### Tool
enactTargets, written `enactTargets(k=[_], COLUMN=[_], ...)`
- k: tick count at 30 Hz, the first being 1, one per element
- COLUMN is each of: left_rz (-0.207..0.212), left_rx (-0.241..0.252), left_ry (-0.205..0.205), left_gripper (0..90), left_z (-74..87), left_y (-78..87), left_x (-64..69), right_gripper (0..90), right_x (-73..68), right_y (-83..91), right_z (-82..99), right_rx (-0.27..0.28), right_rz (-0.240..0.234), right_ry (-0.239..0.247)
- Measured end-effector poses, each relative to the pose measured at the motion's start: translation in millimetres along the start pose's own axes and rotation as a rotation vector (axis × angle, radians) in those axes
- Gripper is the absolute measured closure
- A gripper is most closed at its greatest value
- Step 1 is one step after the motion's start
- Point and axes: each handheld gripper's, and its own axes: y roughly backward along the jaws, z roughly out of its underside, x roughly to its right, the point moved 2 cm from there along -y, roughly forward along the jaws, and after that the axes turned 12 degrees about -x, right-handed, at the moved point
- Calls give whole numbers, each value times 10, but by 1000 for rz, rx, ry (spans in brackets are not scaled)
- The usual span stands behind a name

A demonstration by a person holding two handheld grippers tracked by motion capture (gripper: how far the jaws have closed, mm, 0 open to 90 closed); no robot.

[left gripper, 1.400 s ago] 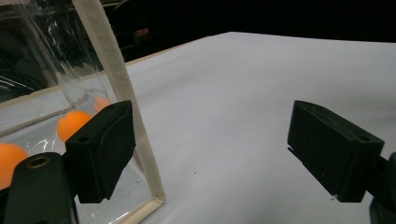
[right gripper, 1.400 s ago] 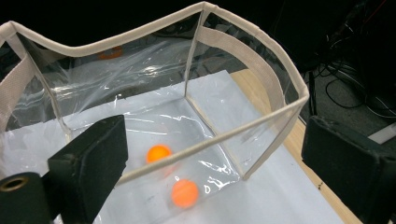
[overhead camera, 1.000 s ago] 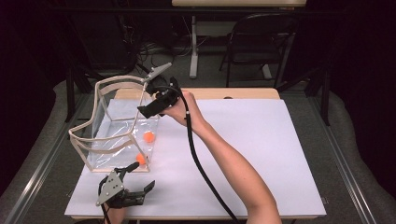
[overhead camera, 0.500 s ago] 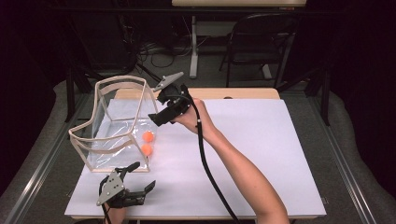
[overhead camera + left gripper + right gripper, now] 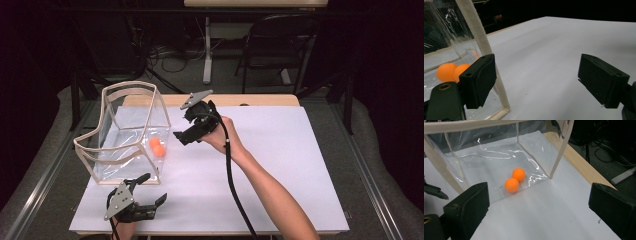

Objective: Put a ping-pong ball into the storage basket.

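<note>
Item: two orange balls [image 5: 157, 147], side by side and touching, on the floor of a clear plastic bag [image 5: 125, 145] with a cream fabric-trimmed rim. In the right gripper view the balls [image 5: 515, 180] lie near the bag's corner seam.

Container: the bag stands upright with its mouth open on the left part of the white table [image 5: 280, 165], its rim [image 5: 477, 37] bowed and uneven.

Right gripper [image 5: 186, 134]: held in a hand [image 5: 220, 135] above the table, just beside the bag's right wall, jaws pointed down toward the balls. Jaws spread wide, nothing between them. A black cable trails from it along the forearm.

Left gripper [image 5: 150, 192]: low at the table's near edge, just in front of the bag's near corner. Jaws spread wide, empty; one jaw stands beside the corner trim, and whether it touches cannot be told.

Surroundings: a dark folding chair [image 5: 280, 45] and floor cables beyond the table.
</note>
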Motion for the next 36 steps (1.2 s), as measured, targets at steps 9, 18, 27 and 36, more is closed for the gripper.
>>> enactTargets(k=[9, 18, 27, 36], left_rz=[4, 2, 7, 6], left_rx=[2, 6, 2, -1], left_ry=[0, -1, -6, -10], left_gripper=[155, 155, 155, 155], left_z=[-7, -3, -3, -2], left_y=[-16, 2, -5, -8], left_x=[2, -5, 9, 14], right_gripper=[17, 7, 9, 9], right_x=[-2, -43, -56, -44], right_y=[37, 61, 142, 188], right_z=[241, 433, 707, 980], right_rx=[4, 14, 22, 20], right_rz=[4, -2, 11, 30], right_ry=[-12, -19, -40, -60])
